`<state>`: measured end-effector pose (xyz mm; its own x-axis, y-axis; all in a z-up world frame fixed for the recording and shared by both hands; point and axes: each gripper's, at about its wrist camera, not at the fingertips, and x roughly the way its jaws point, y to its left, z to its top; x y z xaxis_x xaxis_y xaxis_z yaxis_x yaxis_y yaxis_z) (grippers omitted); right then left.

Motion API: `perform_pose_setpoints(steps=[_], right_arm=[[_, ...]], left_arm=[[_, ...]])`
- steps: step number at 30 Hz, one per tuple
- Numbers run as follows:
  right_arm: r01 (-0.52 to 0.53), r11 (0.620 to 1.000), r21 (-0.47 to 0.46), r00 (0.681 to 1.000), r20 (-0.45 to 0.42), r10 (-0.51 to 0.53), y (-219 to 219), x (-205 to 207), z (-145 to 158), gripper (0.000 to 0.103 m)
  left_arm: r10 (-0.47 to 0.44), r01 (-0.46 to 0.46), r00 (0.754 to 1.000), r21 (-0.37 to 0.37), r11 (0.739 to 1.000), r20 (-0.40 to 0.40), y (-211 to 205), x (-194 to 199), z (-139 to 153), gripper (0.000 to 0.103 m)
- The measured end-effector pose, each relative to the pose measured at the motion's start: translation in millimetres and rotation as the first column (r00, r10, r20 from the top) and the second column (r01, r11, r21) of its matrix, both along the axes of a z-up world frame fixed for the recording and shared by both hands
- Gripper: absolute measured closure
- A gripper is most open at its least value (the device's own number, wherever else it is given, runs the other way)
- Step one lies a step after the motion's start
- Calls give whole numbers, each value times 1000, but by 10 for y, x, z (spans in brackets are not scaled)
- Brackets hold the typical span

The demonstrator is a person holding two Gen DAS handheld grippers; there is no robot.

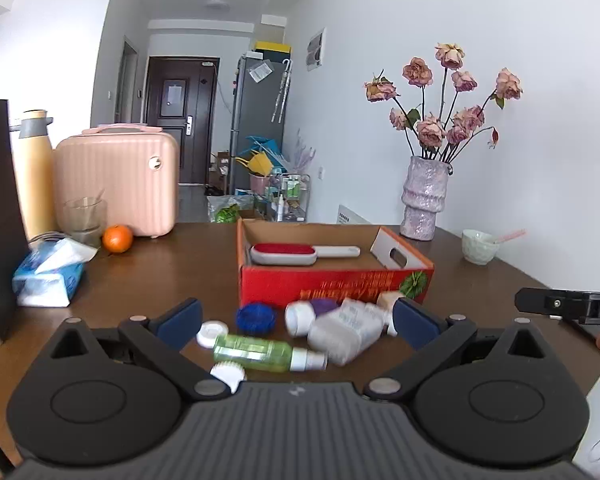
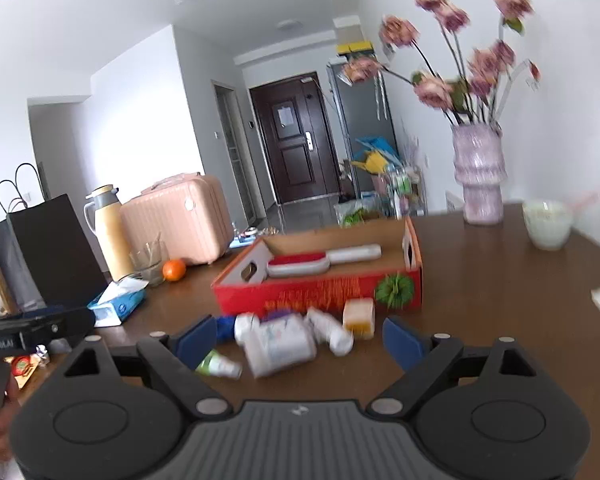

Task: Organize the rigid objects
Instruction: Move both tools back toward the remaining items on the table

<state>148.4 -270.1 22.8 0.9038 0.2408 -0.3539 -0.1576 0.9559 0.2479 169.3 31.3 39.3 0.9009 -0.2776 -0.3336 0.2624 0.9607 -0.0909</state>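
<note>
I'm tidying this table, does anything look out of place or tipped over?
Yes. Several bottles lie on their sides in a loose heap in front of the red box, including a green bottle and a large white one. Only the lint brush is in the box.

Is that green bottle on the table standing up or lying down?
Lying down. The green bottle rests on its side on the table, white cap end pointing right, among other toppled containers before the red box.
</note>
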Motion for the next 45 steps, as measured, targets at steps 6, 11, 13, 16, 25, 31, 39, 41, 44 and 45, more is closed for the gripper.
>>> perform_pose_setpoints(steps=[6, 11, 13, 16, 25, 31, 39, 41, 44, 45], right_arm=[[-3, 999, -44, 1000, -21, 2, 162, -387, -305, 13], [-26, 998, -59, 999, -43, 24, 256, -526, -468, 13], [-23, 998, -62, 998, -59, 20, 276, -476, -501, 14], [-28, 997, -70, 996, -86, 22, 306, -362, -530, 17], [-55, 994, -95, 986, -161, 39, 304, 105, -628, 22], [-102, 990, -96, 980, -178, 83, 347, 484, -644, 26], [-246, 962, -120, 960, -170, 224, 692, 950, -596, 41], [-287, 949, -130, 950, -163, 265, 826, 1083, -561, 49], [-347, 925, -153, 932, -165, 322, 1052, 1312, -549, 51], [-365, 916, -165, 926, -168, 338, 1133, 1393, -556, 51]], left_arm=[[38, -38, 997, -11, 999, -64, 152, -357, -313, 0], [59, -59, 992, 11, 998, -114, 260, -515, -563, 0], [70, -68, 989, 20, 997, -134, 285, -490, -597, 0], [90, -86, 985, 32, 996, -146, 318, -427, -623, 0], [92, -78, 971, 72, 994, -222, 280, -15, -758, 0], [80, -61, 963, 81, 995, -256, 196, 339, -825, 4], [96, -64, 949, 114, 991, -299, 173, 867, -900, 25], [99, -64, 944, 121, 991, -314, 180, 1001, -927, 27], [87, -47, 936, 124, 991, -340, 201, 1197, -969, 36], [77, -37, 934, 121, 992, -350, 211, 1256, -983, 38]])
